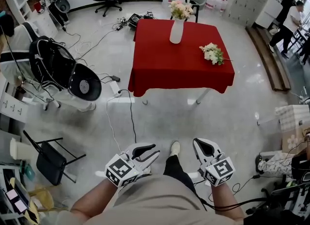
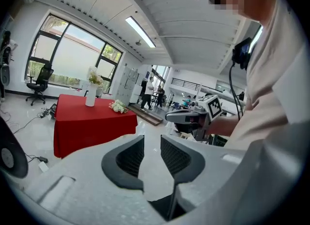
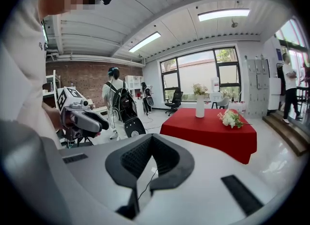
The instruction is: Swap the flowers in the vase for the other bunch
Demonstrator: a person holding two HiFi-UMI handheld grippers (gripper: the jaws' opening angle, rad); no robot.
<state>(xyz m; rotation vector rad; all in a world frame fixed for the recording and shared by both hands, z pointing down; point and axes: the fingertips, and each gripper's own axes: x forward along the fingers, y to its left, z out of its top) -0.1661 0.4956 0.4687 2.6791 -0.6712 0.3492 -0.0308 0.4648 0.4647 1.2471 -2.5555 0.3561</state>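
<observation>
Vase (image 1: pixel 177 31) well ahead of both tools, swap not started; left tool (image 1: pixel 154 151) narrow, empty; right tool (image 1: pixel 199 144) closed. Next: approach, open.

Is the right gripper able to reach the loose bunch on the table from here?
Probably not: right gripper is by the person's legs, bunch far across the floor. Nothing blocks the walk.

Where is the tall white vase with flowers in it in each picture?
Head view: the tall white vase stands top centre, on the table's far edge.
Left gripper view: the vase is small, middle left.
Right gripper view: the vase is small, right of centre.
Shared landmark: the red-clothed table beneath it.
</observation>
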